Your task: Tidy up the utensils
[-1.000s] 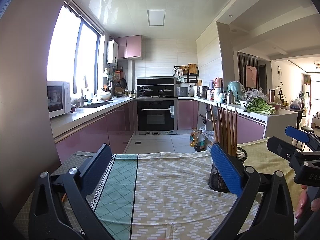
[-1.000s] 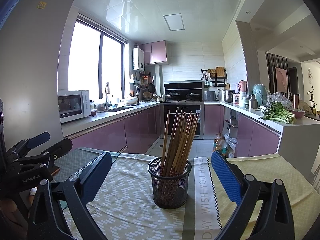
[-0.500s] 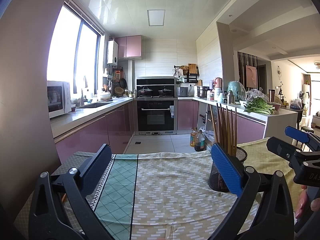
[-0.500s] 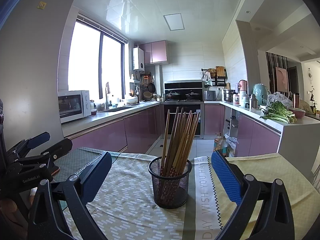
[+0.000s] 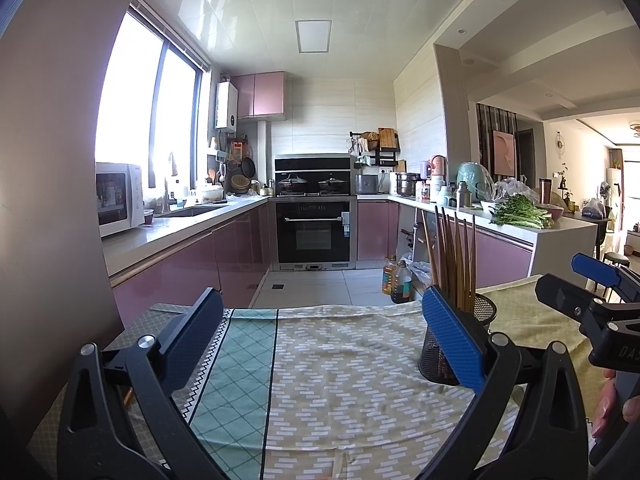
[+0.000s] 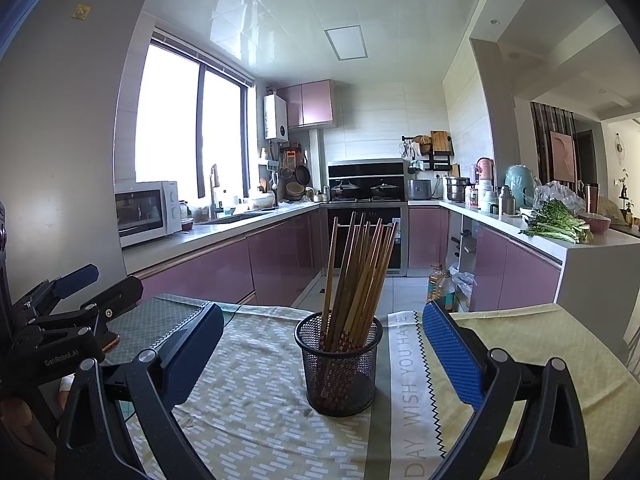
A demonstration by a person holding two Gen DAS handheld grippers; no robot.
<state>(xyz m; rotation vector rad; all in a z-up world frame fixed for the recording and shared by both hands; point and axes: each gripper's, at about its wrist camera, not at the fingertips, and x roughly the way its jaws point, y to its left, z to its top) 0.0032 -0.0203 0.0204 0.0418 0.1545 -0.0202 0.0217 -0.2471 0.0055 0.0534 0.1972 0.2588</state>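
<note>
The right gripper (image 6: 322,354) faced the holder (image 6: 338,364) of chopsticks (image 6: 356,276), fingers spread, probably to reach in; the left gripper (image 5: 320,342) waited, spread.

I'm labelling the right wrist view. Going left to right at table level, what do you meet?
Left gripper → right gripper's dark left finger → mesh holder with chopsticks → "WISH YOU HAVE" cloth strip → its blue right finger.
</note>
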